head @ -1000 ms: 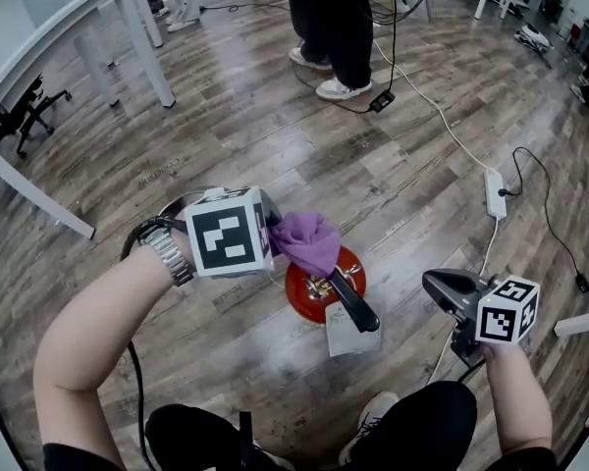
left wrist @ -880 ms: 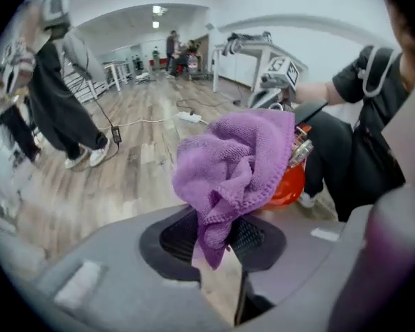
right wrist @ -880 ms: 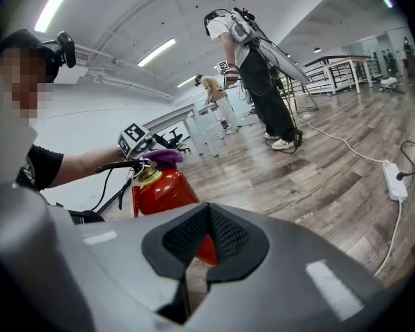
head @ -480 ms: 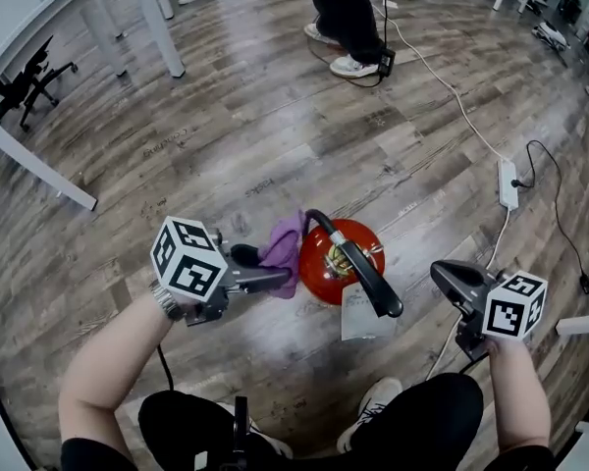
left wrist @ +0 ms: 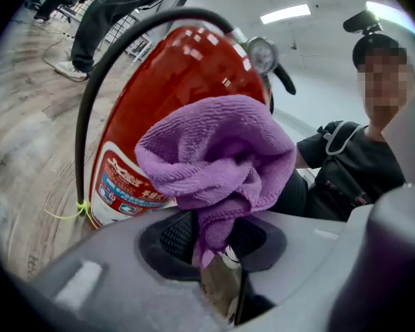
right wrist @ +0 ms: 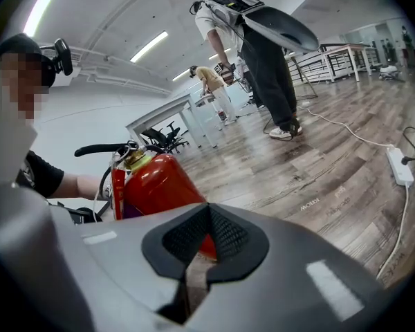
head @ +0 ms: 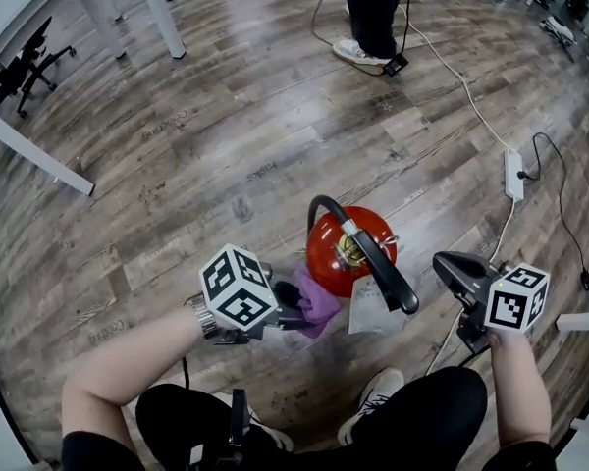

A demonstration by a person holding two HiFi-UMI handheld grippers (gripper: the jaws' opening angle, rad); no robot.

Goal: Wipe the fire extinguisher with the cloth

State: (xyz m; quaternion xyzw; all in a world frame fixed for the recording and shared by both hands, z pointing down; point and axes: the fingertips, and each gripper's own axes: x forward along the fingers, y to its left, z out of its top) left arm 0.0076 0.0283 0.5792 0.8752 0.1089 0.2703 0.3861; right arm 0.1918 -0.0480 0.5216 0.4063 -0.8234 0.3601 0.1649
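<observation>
The fire extinguisher [head: 348, 253] stands upright on the wooden floor [head: 226, 145], just in front of the person's knees and between the two hands. Its body is red, with a black hose [head: 319, 209] arching over its far-left shoulder and a black handle [head: 388, 278] reaching toward the near right. A pale paper tag [head: 368, 312] lies at its near-right side.

The left tongs [head: 296, 315] are clamped on the purple cloth [head: 317, 302]. In the left gripper view a fold of it is pinched between the dark pads, while the rest bunches out ahead of them. The cloth sits at the near-left side of the red body, low down. In the head view it appears to meet the cylinder, though firm contact cannot be told. The left tongs point right, toward the extinguisher.

The right tongs [head: 450, 268] are closed with nothing in them, their pads together in the right gripper view. They hang to the right of the extinguisher, apart from it, tip aimed left toward the handle.

Farther off, a white power strip [head: 514, 175] lies on the floor at the right with a white cable [head: 452, 96] running away from it. A standing person's legs [head: 373, 8] show at the far edge. White desk legs [head: 162, 13] and a black office chair [head: 20, 72] stand at the far left.
</observation>
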